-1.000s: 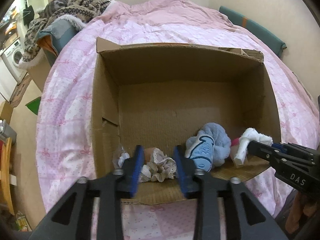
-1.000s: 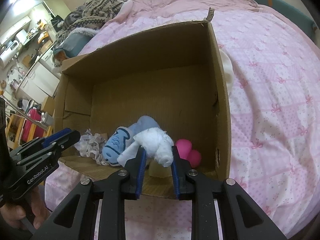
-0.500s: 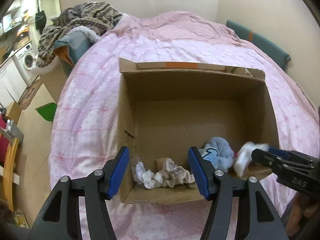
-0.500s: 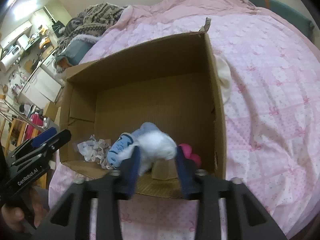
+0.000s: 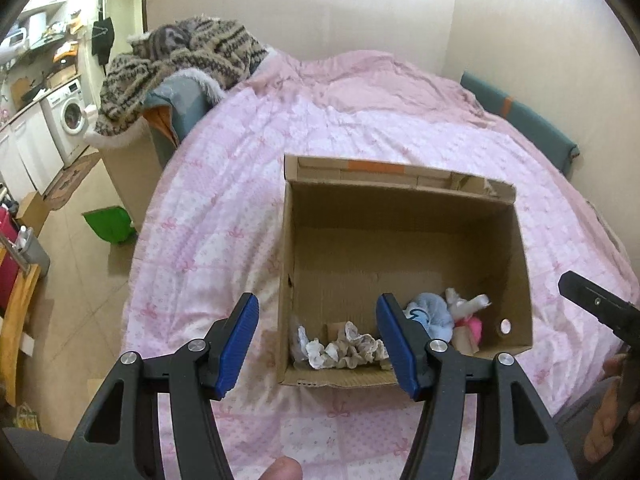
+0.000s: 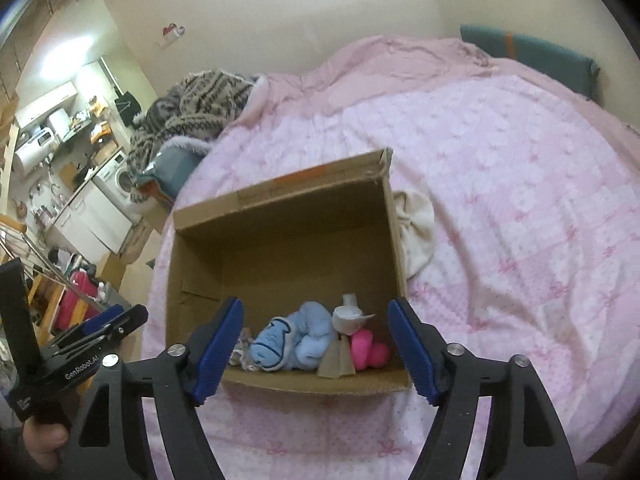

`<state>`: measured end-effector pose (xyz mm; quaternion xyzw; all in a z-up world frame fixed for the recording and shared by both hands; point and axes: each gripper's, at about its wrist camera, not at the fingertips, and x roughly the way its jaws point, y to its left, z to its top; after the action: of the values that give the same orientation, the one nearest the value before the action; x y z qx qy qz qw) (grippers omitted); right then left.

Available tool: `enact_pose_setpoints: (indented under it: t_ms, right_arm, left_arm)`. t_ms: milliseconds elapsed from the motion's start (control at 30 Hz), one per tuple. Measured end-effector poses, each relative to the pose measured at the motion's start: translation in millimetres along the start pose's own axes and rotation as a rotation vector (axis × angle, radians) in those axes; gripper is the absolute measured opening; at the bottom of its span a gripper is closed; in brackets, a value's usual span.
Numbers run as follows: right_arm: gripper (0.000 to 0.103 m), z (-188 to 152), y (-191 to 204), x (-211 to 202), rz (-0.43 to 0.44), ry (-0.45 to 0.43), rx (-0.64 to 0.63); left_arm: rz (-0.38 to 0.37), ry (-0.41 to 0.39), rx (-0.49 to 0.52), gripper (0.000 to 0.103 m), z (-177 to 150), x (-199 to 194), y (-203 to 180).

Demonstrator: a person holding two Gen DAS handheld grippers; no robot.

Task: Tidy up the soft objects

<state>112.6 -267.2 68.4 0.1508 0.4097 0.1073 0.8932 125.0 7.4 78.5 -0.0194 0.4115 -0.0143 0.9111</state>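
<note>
An open cardboard box [image 5: 404, 236] [image 6: 280, 248] sits on a pink bedspread. Along its near wall lie a lacy cream scrunchie [image 5: 352, 346], a light blue plush [image 6: 294, 338] [image 5: 430, 314], a white soft item [image 6: 350, 314] [image 5: 466, 304] and a pink soft item [image 6: 368, 350] [image 5: 472, 325]. My left gripper [image 5: 318, 346] is open and empty, held above the box's near left corner. My right gripper [image 6: 316, 350] is open and empty, held above the box's near edge. A cream cloth [image 6: 416, 236] lies on the bed against the box's right side.
The pink bedspread [image 5: 248, 176] [image 6: 520, 200] covers the bed all round the box. A pile of patterned knitwear [image 5: 188, 56] lies at the far left. A green bin [image 5: 108, 224] stands on the floor left of the bed, with a washing machine [image 5: 72, 116] beyond.
My right gripper has opened and let go of the white soft item, which now lies in the box. Both grippers have risen and pulled back from the box; the left one has opened wider.
</note>
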Motion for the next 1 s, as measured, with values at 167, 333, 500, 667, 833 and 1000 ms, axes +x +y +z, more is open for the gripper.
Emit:
enact_pose_setpoints:
  t_ms: [167,333,500,667,833,1000]
  right_arm:
    - [0.093,-7,13,-20,0.011,-0.022,-0.017]
    - [0.097,-18,24,-33,0.007,-0.036,-0.049]
    - [0.103,-28,25,-43,-0.007,-0.053,-0.048]
    - [0.103,-41,24,-39,-0.039,-0.063,-0.045]
    - [0.103,-54,22,-28,-0.082,-0.083,-0.067]
    - [0.103,-60,23,-13,-0.123,-0.066,-0.082]
  left_arm:
    - [-0.003,-0.045,-0.001,0.068,-2,-26,5]
    - [-0.010,-0.039,0.010,0.075,-11,-39,8]
    - [0.011,-0.048,0.030,0.081,-25,-48,6]
    - [0.038,-0.054,0.006,0.089,-37,-45,8]
    - [0.032,-0.066,-0.001,0.100,-47,-39,13]
    - [0.018,-0.060,-0.007,0.102,-50,-30,13]
